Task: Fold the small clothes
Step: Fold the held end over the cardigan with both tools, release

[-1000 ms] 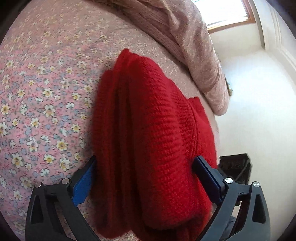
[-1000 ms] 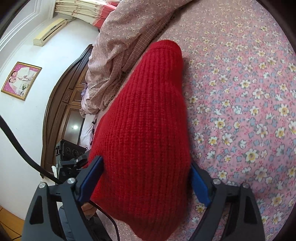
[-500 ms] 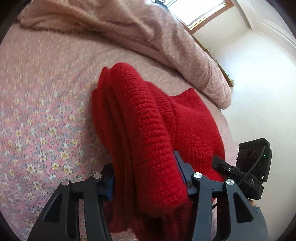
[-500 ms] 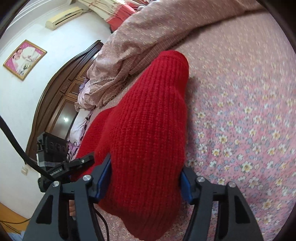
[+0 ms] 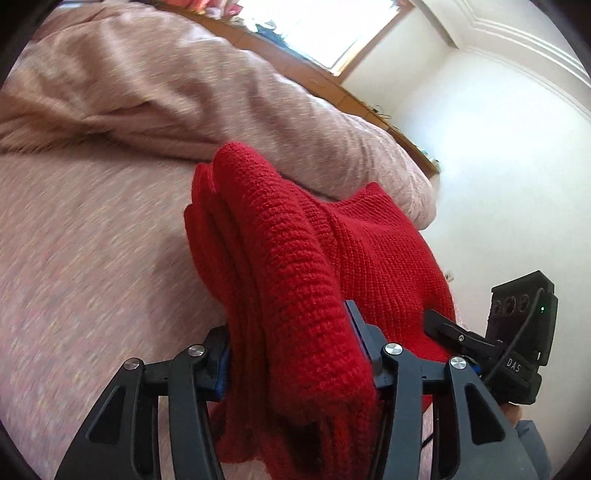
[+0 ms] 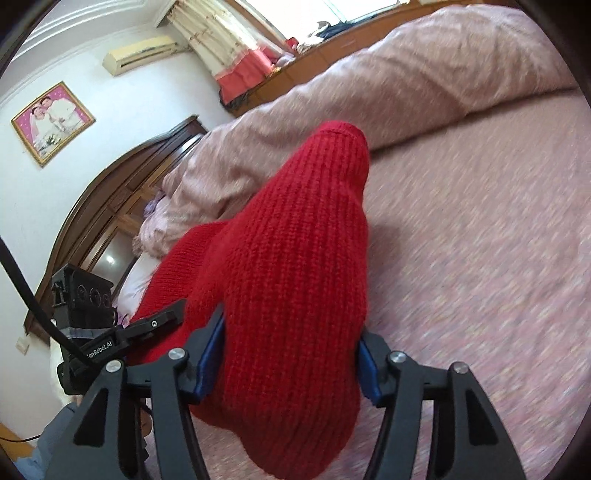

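Observation:
A folded red knit sweater (image 5: 291, 266) is held between both grippers above the pink floral bedsheet (image 5: 92, 258). My left gripper (image 5: 290, 343) is shut on one thick folded end of it. My right gripper (image 6: 291, 350) is shut on the other end of the sweater (image 6: 295, 266). The far fold of the sweater hangs forward towards the sheet. The right gripper also shows at the right of the left wrist view (image 5: 480, 343), and the left gripper at the left of the right wrist view (image 6: 122, 332).
A rumpled pink quilt (image 5: 184, 96) lies along the far side of the bed, also seen in the right wrist view (image 6: 388, 92). A dark wooden headboard (image 6: 110, 206) and white wall stand at the left. A window (image 5: 325, 26) is behind the quilt.
Both grippers have closed onto the sweater ends and lifted it off the sheet; both views have tilted up towards the quilt and walls.

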Demonstrator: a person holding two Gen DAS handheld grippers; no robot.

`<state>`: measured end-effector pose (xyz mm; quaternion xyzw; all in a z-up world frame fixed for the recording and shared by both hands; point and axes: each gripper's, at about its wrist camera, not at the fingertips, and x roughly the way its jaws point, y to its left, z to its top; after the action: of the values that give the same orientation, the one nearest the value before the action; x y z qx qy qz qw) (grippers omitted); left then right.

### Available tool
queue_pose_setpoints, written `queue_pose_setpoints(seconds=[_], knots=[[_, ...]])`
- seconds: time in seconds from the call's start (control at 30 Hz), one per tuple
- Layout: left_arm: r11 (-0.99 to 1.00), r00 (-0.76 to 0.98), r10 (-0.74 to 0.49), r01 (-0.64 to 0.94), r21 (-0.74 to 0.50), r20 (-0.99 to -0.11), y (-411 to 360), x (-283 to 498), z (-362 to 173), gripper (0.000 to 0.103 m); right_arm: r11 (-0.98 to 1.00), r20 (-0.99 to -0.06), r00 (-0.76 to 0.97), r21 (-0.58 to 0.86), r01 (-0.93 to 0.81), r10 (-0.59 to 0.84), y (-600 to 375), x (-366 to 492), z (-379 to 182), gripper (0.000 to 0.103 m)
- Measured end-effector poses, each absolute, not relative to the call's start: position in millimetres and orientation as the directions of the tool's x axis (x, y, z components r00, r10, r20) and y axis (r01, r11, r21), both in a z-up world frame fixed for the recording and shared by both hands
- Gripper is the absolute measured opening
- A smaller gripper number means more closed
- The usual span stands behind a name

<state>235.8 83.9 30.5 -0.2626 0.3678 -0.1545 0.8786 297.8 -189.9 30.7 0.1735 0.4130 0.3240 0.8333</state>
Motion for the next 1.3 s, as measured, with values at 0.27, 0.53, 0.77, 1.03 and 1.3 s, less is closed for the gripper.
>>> queue_pose_setpoints(seconds=[0.27, 0.53, 0.77, 1.03, 1.3], knots=[[0.882, 0.663, -0.393, 0.076, -0.465, -0.637, 56.5, 278.2, -18.1, 0.044, 0.768, -0.591, 0.492, 0.501, -0.398, 0.640, -213.0, 347.4, -5.2, 0.063], [0.917, 0.671, -0.334, 0.069, -0.392, -0.662, 51.4, 277.8, -15.6, 0.059, 0.781, -0.612, 0.486, 0.498, -0.377, 0.624, -216.6, 361.0, -28.0, 0.077], [0.941, 0.718, -0.233, -0.005, -0.339, -0.656, 52.5, 268.6, 6.8, 0.072, 0.851, -0.632, 0.572, 0.420, -0.315, 0.523, -220.7, 345.4, -21.3, 0.093], [0.964, 0.817, -0.171, 0.024, -0.264, -0.551, 37.5, 245.7, 55.5, 0.072, 0.842, -0.612, 0.579, 0.404, -0.358, 0.539, -213.4, 328.2, 9.6, 0.094], [0.980, 0.880, -0.151, 0.073, -0.186, -0.450, 18.0, 205.1, 97.7, 0.072, 0.873, -0.412, 0.775, 0.316, -0.372, 0.479, -215.3, 270.6, 66.4, 0.096]])
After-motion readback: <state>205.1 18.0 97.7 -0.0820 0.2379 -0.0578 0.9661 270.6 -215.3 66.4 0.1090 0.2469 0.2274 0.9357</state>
